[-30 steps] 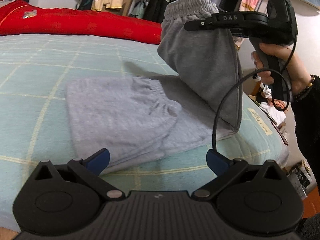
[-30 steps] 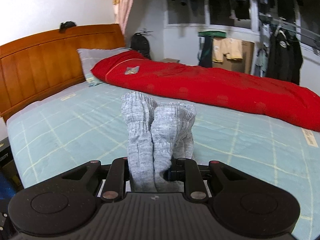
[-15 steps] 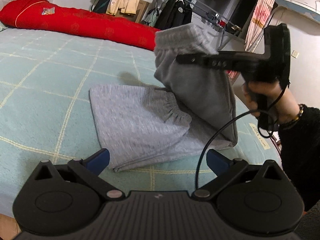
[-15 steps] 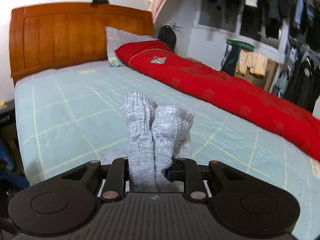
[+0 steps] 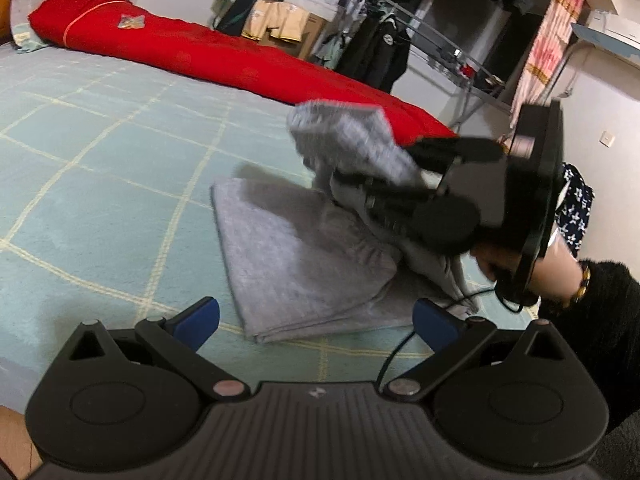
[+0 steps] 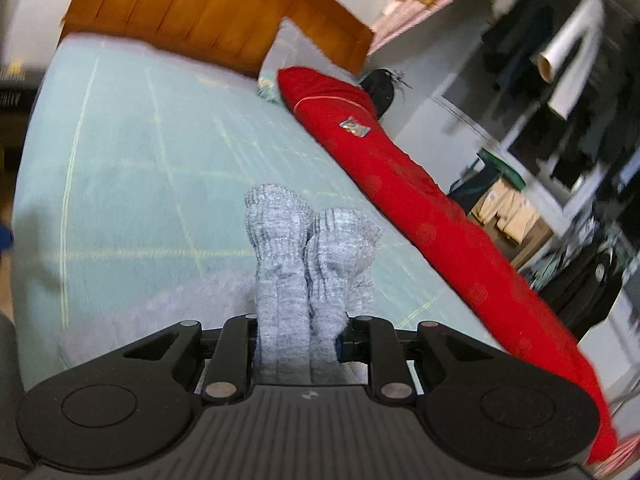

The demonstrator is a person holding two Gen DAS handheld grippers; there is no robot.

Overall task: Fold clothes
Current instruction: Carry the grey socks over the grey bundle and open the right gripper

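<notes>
Both fingers unchanged: right gripper [image 6: 298,336] clamping sweatpants [image 5: 296,256], now lower; left gripper [image 5: 316,320] released.

Soft grey knit trousers [image 5: 296,264] lie on a matt woven bedsheet [image 5: 100,184]; headboard [image 6: 208,12] glossy wood.

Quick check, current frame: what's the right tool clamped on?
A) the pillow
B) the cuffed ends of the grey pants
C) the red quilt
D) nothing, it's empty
B: in the right wrist view the right tool is shut on two ribbed cuffs of the grey pants, which stick up between its fingers; the left wrist view shows the same tool holding that end above the rest of the pants lying on the bed.
</notes>
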